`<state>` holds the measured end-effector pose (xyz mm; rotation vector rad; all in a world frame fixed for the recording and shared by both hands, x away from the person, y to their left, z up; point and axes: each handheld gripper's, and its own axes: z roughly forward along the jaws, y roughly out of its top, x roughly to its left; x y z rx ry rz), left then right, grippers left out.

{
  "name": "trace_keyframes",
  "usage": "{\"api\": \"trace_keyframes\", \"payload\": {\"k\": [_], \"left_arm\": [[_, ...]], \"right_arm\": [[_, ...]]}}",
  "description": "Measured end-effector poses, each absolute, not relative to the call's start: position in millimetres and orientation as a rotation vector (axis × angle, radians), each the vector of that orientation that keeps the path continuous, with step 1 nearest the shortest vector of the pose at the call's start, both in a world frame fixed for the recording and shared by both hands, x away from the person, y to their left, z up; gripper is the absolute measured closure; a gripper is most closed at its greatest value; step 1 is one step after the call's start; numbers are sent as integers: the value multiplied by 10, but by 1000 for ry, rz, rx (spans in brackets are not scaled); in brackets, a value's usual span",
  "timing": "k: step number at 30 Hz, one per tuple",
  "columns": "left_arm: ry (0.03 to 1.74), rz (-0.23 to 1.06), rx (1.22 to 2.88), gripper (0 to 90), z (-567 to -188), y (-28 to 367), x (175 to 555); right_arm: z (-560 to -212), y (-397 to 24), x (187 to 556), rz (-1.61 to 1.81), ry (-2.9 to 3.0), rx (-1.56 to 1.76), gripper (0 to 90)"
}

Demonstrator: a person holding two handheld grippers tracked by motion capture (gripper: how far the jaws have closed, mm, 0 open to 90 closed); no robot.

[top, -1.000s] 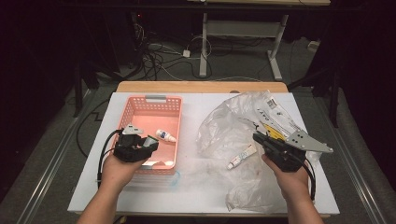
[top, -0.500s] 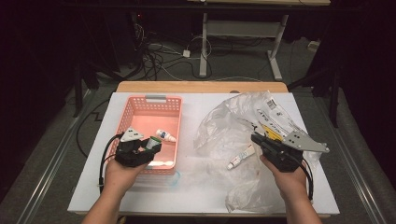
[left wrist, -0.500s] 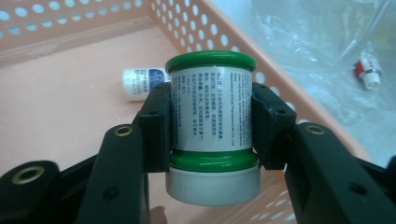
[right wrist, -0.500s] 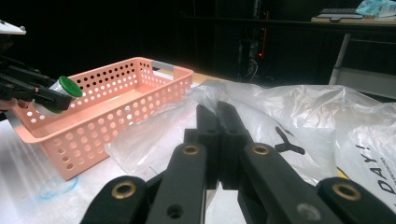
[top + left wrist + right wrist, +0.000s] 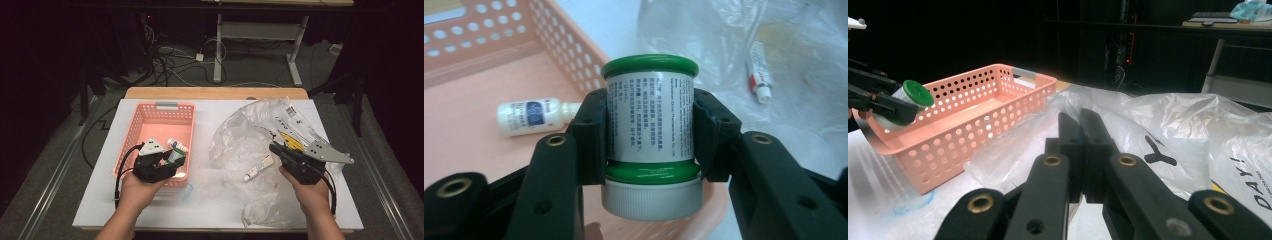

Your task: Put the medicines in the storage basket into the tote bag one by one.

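The left hand-held gripper (image 5: 172,159) is gripping a green-and-white jar (image 5: 650,131) by its sides, its jaws partly closed against the label, with the jar's white cap pointing back toward the hand. In the high view, the jar (image 5: 176,154) is hanging over the near right corner of the pink basket (image 5: 145,127). A small white bottle (image 5: 531,116) is lying on its side on the basket floor, beyond the jar and apart from it.

The right hand-held gripper (image 5: 1081,131) is sitting with its jaws pressed fully together and nothing between them. In the high view it (image 5: 275,148) is resting low over a crumpled clear plastic bag (image 5: 240,135), which is spreading across the right half of the white surface (image 5: 210,205). A small white tube (image 5: 257,167) with a red end is lying on the bag, just left of that gripper and well apart from the basket.
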<state>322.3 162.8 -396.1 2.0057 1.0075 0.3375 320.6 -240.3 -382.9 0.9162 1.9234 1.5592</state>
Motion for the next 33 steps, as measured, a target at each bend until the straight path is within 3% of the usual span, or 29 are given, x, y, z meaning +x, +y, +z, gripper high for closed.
{"api": "trace_keyframes", "payload": {"k": [21,33], "left_arm": [[860,237,2078,542,-4032,1050,3066],[759,185,2107,542,-4092,261,3232]], "right_arm": [[-3810,-2388,3191,1557,1923,907,900],[-3816,-2388,3203,1567,1923,909,900]]}}
